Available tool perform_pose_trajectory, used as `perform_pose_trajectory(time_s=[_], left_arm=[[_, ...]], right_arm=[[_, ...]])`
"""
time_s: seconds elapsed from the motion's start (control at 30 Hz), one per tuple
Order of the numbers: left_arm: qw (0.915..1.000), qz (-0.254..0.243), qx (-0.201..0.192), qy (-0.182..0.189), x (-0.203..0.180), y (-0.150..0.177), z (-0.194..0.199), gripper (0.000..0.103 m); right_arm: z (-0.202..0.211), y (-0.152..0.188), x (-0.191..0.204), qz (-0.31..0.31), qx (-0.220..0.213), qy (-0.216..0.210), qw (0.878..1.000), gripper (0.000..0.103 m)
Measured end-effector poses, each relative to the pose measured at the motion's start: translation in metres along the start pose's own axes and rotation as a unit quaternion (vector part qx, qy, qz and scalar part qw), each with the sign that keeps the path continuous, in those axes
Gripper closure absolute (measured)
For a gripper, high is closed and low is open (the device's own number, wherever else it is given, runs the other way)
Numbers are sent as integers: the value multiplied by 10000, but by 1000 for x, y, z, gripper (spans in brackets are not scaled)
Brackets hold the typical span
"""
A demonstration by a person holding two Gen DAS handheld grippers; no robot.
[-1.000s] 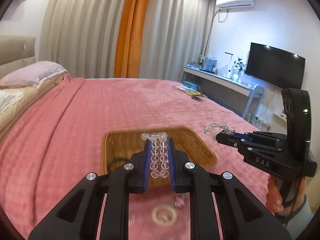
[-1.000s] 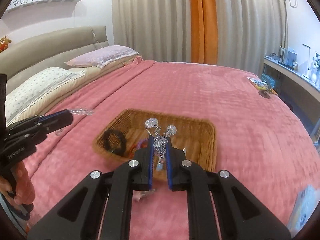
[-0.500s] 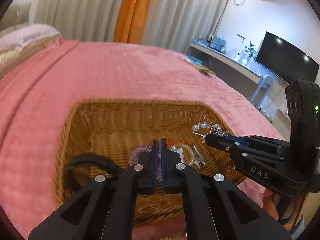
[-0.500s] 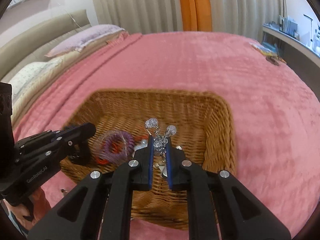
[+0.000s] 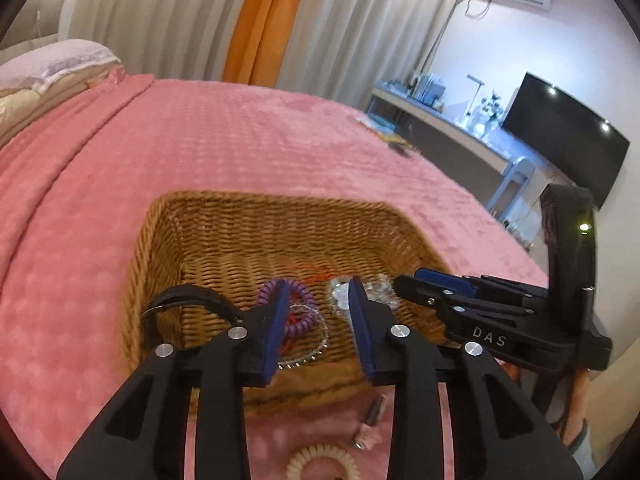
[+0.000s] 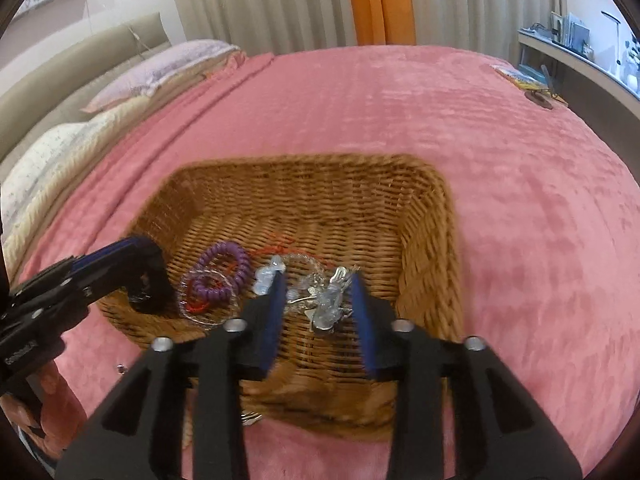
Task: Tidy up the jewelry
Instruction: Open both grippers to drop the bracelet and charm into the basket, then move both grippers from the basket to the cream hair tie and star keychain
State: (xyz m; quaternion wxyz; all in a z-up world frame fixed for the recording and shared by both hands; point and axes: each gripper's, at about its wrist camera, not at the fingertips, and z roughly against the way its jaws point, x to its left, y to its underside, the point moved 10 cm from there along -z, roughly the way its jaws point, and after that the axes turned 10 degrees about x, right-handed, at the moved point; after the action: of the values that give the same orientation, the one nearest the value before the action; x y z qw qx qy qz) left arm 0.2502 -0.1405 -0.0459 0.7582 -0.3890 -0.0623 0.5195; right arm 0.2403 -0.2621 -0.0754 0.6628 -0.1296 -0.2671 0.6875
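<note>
A woven basket (image 5: 256, 216) sits on the pink bedspread. In it lie a purple coil hair tie (image 5: 296, 292), a clear bead bracelet (image 5: 316, 350), a black headband (image 5: 188, 292) and a crystal piece (image 6: 332, 304). My left gripper (image 5: 320, 292) hovers over the basket's near left part, its jaws opening, pads touching nothing, with the bracelet lying below them. Over the near right part, my right gripper (image 6: 318, 284) has its jaws opening too; the crystal piece lies loose between them on the basket floor. Each gripper shows in the other's view: right gripper (image 5: 408, 280), left gripper (image 6: 140, 252).
On the bedspread in front of the basket lie a cream coil hair tie (image 5: 320, 460) and a small pink clip (image 5: 370, 424). Pillows (image 6: 160, 68) are at the far left. A desk (image 5: 440, 120) and a TV (image 5: 560, 132) stand beyond the bed's right edge.
Both grippers came down over the basket and their jaws parted. The bead bracelet left the left jaws and the crystal piece left the right jaws; both now lie in the basket.
</note>
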Motion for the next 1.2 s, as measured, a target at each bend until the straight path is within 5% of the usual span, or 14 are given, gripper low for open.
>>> perform_pose_trajectory(time_s=[0.2,0.4,0.6,0.77,0.87,1.2], left_arm=[[9994,-143,-263,145,-16,23,55,66],[9999,-17,120,106,-9,69,64,66],[9948,298,967,94,7,106,19,69],[9908,401,1292,80,16,114,-11,70],[9879,393,1496,106,16,119,-24,80],[9890,506,1392,33,22,122,-23,95]], right_arm=[[51,14,21,110,-374,-219,9990,58],[78,55,48,129,-410,-408,9982,58],[46,91,60,-166,88,-558,9983,58],[16,102,53,-603,500,-842,9934,58],[4,105,51,-791,665,-937,9902,58],[-14,110,53,-1035,829,-953,9866,58]])
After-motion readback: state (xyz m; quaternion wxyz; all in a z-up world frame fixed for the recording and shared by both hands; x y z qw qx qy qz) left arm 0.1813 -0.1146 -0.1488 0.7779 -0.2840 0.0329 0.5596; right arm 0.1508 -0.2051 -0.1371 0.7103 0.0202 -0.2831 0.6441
